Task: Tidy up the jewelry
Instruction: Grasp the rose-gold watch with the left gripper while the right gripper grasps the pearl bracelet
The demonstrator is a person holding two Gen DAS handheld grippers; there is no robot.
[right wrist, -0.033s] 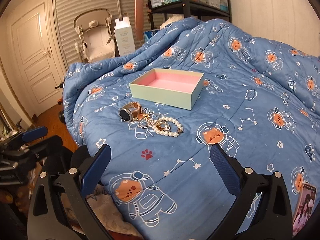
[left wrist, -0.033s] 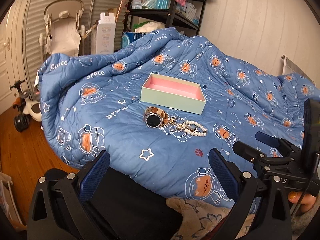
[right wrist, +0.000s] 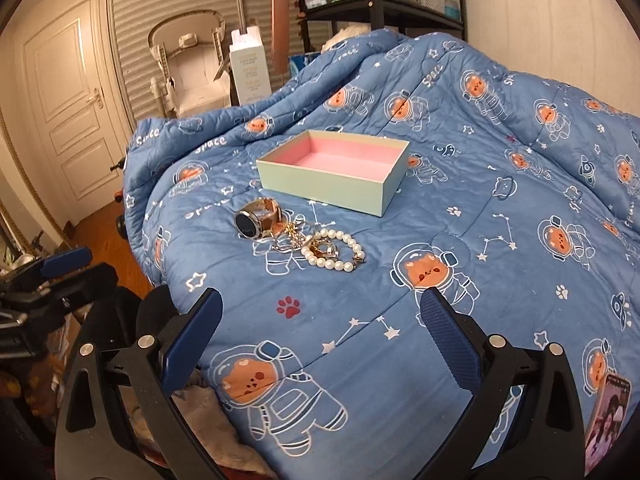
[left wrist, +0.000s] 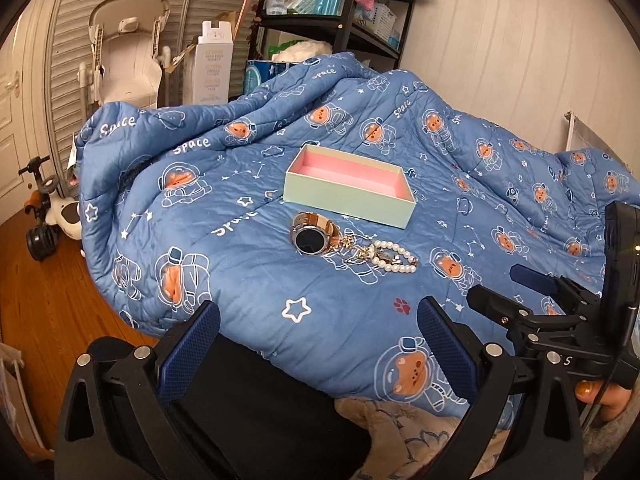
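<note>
An open mint-green box with a pink lining (left wrist: 348,196) (right wrist: 334,176) sits on the blue astronaut-print quilt (left wrist: 240,280). Just in front of it lie a rose-gold watch (left wrist: 314,234) (right wrist: 256,220), a tangle of gold chain (left wrist: 354,248) (right wrist: 292,236) and a pearl bracelet (left wrist: 394,258) (right wrist: 334,252), all touching in a row. My left gripper (left wrist: 319,312) hovers open near the quilt's front edge, well short of the jewelry. My right gripper (right wrist: 322,300) is also open and empty, over the quilt in front of the pearls.
A black shelf unit (left wrist: 344,28), a white baby seat (left wrist: 128,60) and a tall white carton (left wrist: 212,64) stand behind the bed. Wooden floor (left wrist: 48,300) with a ride-on toy (left wrist: 44,216) lies to the left. A phone (right wrist: 606,416) rests at the quilt's near right.
</note>
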